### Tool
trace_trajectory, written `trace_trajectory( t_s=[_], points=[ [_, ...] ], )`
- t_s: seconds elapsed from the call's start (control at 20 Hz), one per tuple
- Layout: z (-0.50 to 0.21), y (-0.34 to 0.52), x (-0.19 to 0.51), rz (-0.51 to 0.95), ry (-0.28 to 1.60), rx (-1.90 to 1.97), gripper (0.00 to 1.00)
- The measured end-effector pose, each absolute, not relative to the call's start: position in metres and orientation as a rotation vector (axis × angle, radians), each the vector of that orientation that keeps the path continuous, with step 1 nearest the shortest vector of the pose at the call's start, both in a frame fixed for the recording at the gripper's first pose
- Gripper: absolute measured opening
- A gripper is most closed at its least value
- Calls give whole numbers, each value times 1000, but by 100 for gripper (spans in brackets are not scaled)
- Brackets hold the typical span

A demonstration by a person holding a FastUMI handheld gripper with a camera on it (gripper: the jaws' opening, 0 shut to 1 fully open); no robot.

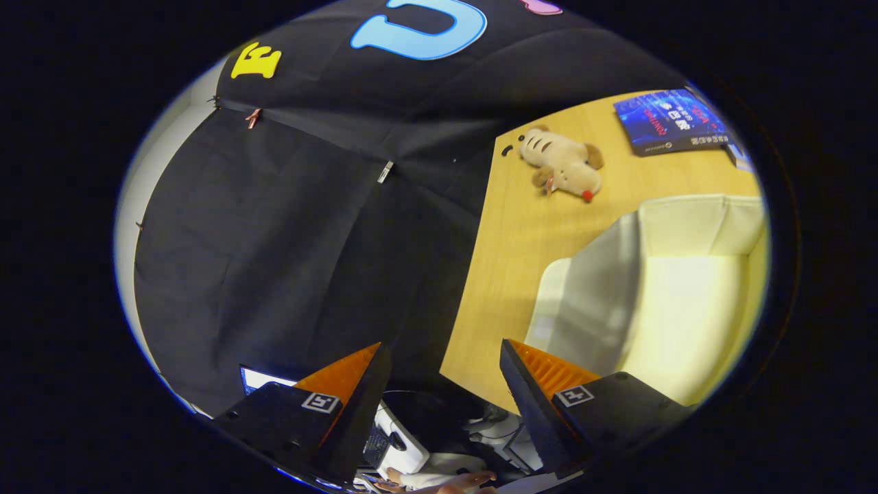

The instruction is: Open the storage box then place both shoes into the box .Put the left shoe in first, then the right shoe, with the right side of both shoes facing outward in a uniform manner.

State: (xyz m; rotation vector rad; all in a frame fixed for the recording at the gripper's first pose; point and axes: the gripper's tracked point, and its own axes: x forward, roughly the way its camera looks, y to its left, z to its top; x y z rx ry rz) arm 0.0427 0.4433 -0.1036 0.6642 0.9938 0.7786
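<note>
The gripper is released, holding nothing; the box seems already open, shoes unseen; next move: find the left shoe.

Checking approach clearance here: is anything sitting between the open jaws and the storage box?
Nothing visible does. The gripper is open and empty, and the storage box lies just ahead. The plush toy and book lie beyond it.

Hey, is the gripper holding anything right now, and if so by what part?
Nothing is held. The gripper has its jaws open with an empty gap between them, beside the white storage box on the wooden table.
</note>
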Motion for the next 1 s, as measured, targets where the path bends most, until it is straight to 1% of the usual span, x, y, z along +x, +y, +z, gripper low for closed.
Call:
trace_trajectory(
  t_s=[0.25,0.5,0.75,1.0],
  points=[
    [-86,353,43,629,839,545,98],
    [-94,247,37,440,745,358,98],
    [-122,154,32,296,740,260,98],
    [-167,78,25,210,796,198,98]
  ],
)
